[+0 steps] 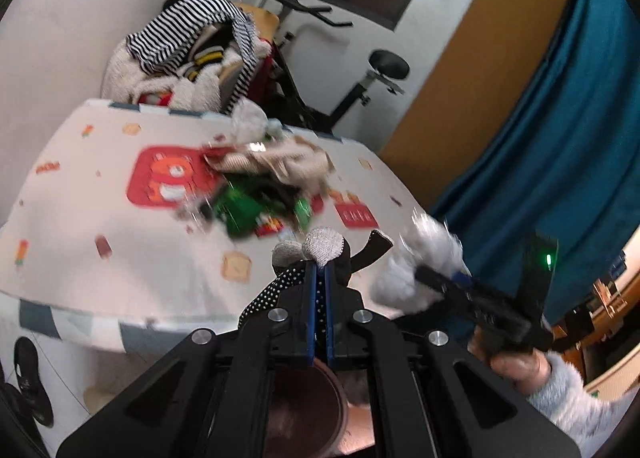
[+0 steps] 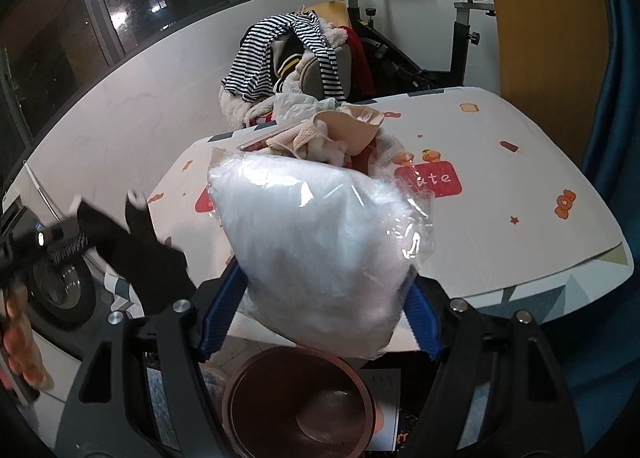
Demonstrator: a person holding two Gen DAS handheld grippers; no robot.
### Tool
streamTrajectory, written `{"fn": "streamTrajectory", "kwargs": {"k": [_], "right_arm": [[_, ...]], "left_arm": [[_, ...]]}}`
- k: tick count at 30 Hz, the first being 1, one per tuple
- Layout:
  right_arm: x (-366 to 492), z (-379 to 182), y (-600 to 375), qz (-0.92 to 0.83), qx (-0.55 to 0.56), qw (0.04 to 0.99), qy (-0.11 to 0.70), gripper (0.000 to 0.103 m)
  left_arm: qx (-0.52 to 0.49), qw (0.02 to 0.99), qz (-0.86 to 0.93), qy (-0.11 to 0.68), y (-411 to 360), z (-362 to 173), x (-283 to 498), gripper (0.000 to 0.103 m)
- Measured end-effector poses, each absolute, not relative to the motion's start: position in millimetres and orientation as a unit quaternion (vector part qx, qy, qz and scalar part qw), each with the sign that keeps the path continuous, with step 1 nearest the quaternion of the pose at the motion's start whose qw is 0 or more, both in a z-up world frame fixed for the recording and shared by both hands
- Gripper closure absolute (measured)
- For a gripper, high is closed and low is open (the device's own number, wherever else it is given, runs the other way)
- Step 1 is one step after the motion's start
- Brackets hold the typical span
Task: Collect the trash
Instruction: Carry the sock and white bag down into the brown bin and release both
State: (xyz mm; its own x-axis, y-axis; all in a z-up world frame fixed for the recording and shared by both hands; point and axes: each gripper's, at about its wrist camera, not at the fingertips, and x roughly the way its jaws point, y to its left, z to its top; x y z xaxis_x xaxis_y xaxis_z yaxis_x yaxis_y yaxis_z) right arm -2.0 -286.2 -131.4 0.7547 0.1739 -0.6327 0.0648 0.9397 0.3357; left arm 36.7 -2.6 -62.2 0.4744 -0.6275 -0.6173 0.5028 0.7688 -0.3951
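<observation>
Right tool (image 2: 320,322): blue ribbed pads apart and clamped on either side of a clear plastic bag (image 2: 316,242) stuffed with white fluffy filling. The bag bulges forward out of the tool, over the near edge of the worktop (image 2: 520,193), crinkled film loose at its right side.

Left tool (image 1: 319,286): pads together, pinching a small fabric item (image 1: 316,254) with knitted grey rounded ends and a black white-dotted strip trailing to the lower left. It hangs just off the worktop's near edge.

Left wrist view only: the trash heap (image 1: 264,185) at the worktop's middle, motion-blurred, with green wrappers, beige crumpled paper and clear film over a red bear print. It also shows the right tool from outside, with a hand in a fluffy pale sleeve (image 1: 568,394) on it.

Right wrist view only: a round brown bin (image 2: 300,410) directly below the bag, smooth inside, and the left tool at the left edge, blurred, with a dark cloth below it.

Both views: pale printed cloth on the worktop; striped clothing piled on a chair (image 2: 288,57) beyond the far edge; an exercise bike (image 2: 460,17) behind.
</observation>
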Motion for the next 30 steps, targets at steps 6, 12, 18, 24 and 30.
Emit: {"fn": "streamTrajectory", "kwargs": {"k": [6,12,18,24,30], "right_arm": [[-8,-141,-283,0.028,0.169,0.918,0.359,0.03],[-10,-147,-278,0.028,0.166,0.914,0.369,0.03],[-13,-157,-274,0.029,0.162,0.91,0.38,0.03],[-21,-177,-265,0.035,0.169,0.903,0.394,0.03],[-28,-205,-228,0.069,0.138,0.897,0.414,0.03]], "left_arm": [[-0.059,0.826,-0.332,0.452,-11,-121,14,0.099],[-0.027,0.796,-0.314,0.516,-22,-198,8,0.099],[-0.019,0.791,-0.292,0.536,-24,-237,15,0.076],[-0.026,0.826,-0.262,0.497,-9,-225,14,0.033],[-0.016,0.881,-0.208,0.425,23,-191,14,0.021]]}}
